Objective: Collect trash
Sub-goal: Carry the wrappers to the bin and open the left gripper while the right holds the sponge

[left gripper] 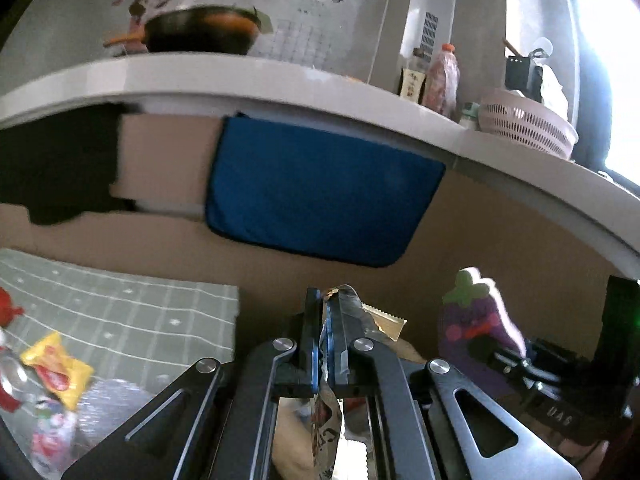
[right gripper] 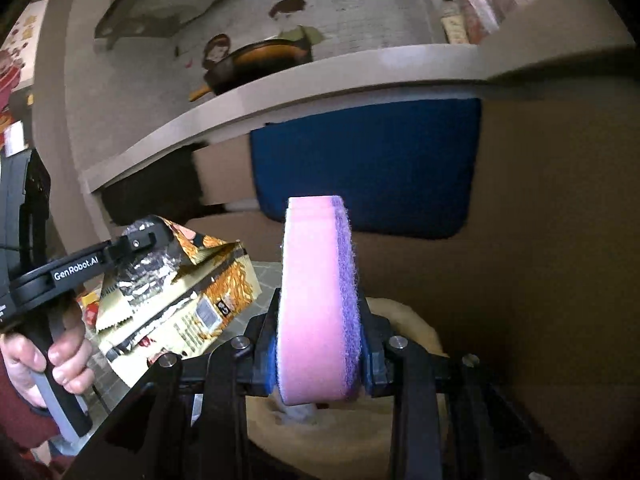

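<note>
Holding two items aloft — we are pinching a foil snack wrapper in the left gripper and clamping a pink-purple sponge in the right gripper. We are judging it best to be keeping both grips firm until over the bin.

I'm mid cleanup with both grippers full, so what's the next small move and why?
Probably lower the right gripper toward the pale container right beneath it and let go of the pink sponge. Both grippers are clamped on something, the left gripper on a snack wrapper, so neither can pick up more yet.
</note>
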Action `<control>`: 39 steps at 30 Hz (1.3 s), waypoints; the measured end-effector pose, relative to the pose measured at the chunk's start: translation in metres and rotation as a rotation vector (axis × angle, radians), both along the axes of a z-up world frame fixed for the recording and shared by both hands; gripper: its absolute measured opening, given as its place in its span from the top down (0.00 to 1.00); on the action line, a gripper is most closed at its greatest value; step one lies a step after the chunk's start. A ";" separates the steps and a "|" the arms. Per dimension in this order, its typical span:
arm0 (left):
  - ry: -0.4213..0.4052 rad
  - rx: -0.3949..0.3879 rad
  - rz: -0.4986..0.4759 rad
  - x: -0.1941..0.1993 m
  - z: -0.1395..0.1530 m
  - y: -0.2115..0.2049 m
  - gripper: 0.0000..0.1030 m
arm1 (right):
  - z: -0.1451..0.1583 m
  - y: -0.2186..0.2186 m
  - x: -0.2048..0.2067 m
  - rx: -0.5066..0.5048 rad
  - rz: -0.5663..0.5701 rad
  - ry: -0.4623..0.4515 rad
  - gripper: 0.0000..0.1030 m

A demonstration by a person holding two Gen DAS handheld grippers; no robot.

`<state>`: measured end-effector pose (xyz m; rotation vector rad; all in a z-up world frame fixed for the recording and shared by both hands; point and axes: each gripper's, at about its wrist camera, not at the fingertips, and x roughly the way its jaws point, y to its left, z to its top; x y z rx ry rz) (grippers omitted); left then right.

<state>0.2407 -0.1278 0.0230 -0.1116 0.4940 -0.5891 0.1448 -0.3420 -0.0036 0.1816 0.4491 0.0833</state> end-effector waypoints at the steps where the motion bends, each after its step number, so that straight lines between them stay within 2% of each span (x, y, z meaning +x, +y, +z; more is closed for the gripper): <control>1: 0.011 -0.009 -0.007 0.004 -0.003 -0.004 0.98 | -0.003 -0.004 0.003 -0.001 -0.007 0.006 0.73; 7: 0.068 -0.052 -0.015 0.031 -0.023 -0.029 0.98 | -0.022 -0.022 0.017 0.022 -0.036 0.038 0.73; 12: 0.099 -0.094 -0.007 0.049 -0.053 -0.049 0.98 | -0.036 -0.034 0.024 0.047 -0.061 0.058 0.73; 15: 0.119 -0.040 -0.023 0.052 -0.078 -0.064 0.98 | -0.044 -0.041 0.027 0.055 -0.077 0.075 0.73; 20: 0.221 0.077 -0.079 0.045 -0.122 -0.073 0.98 | -0.057 -0.045 0.033 0.051 -0.084 0.104 0.73; 22: 0.241 0.098 -0.101 0.043 -0.131 -0.073 0.96 | -0.064 -0.047 0.035 0.066 -0.083 0.119 0.73; 24: 0.256 0.099 -0.114 0.041 -0.135 -0.072 0.93 | -0.068 -0.046 0.037 0.073 -0.084 0.129 0.73; 25: 0.261 0.095 -0.120 0.040 -0.135 -0.070 0.89 | -0.070 -0.046 0.037 0.072 -0.085 0.134 0.73; 27: 0.266 0.083 -0.139 0.038 -0.132 -0.066 0.74 | -0.074 -0.045 0.036 0.068 -0.084 0.142 0.73; 28: 0.269 0.074 -0.151 0.036 -0.129 -0.063 0.62 | -0.075 -0.045 0.036 0.069 -0.084 0.144 0.73; 29: 0.274 0.060 -0.167 0.035 -0.126 -0.059 0.56 | -0.076 -0.045 0.035 0.071 -0.084 0.146 0.73; 33: 0.295 0.043 -0.182 0.030 -0.115 -0.043 0.54 | -0.078 -0.039 0.039 0.081 -0.065 0.158 0.73; 39: 0.289 0.050 -0.071 0.022 -0.104 -0.003 0.53 | -0.089 -0.012 0.045 0.081 0.016 0.192 0.73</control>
